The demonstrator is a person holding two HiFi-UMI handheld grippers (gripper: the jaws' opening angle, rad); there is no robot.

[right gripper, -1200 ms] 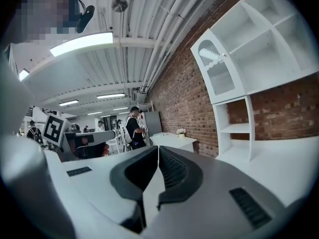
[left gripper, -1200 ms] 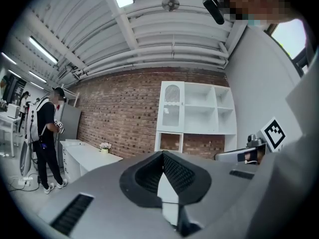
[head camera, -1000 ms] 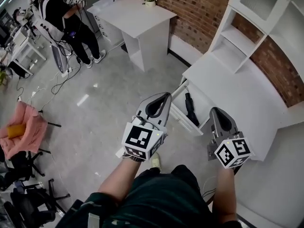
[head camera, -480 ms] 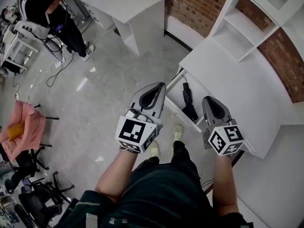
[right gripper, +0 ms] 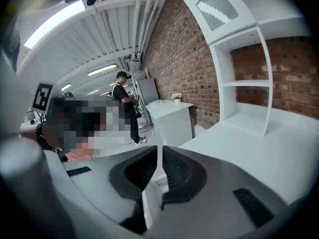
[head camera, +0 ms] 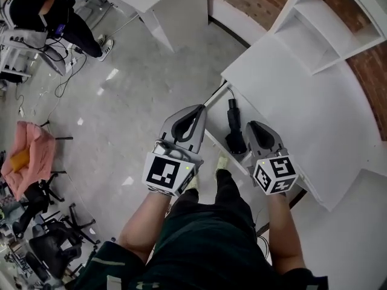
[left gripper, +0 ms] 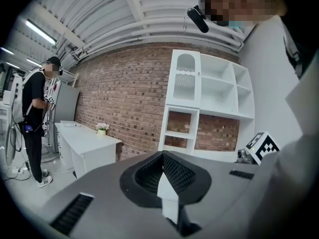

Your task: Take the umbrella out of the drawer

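Since left gripper (head camera: 196,113) and right gripper (head camera: 256,127) both show closed, empty jaws, part the right pair before reaching the black folded umbrella (head camera: 233,127) lying just below their tips in the open white drawer (head camera: 245,115).

umbrella (head camera: 233,127) in drawer (head camera: 245,110) | drawer juts from desk (head camera: 284,95) | shelf unit (head camera: 320,29) on desk

1. Dark green trousers (head camera: 205,234) clothe the person.
2. Pale shoes (head camera: 222,161) peep out just above the trousers.
3. Above the trousers, the grey plastic left gripper (head camera: 201,109) and its twin, the right gripper (head camera: 251,125), show teardrop-shaped hollows.
4. Each bears a white cube with black square markers (head camera: 167,174).
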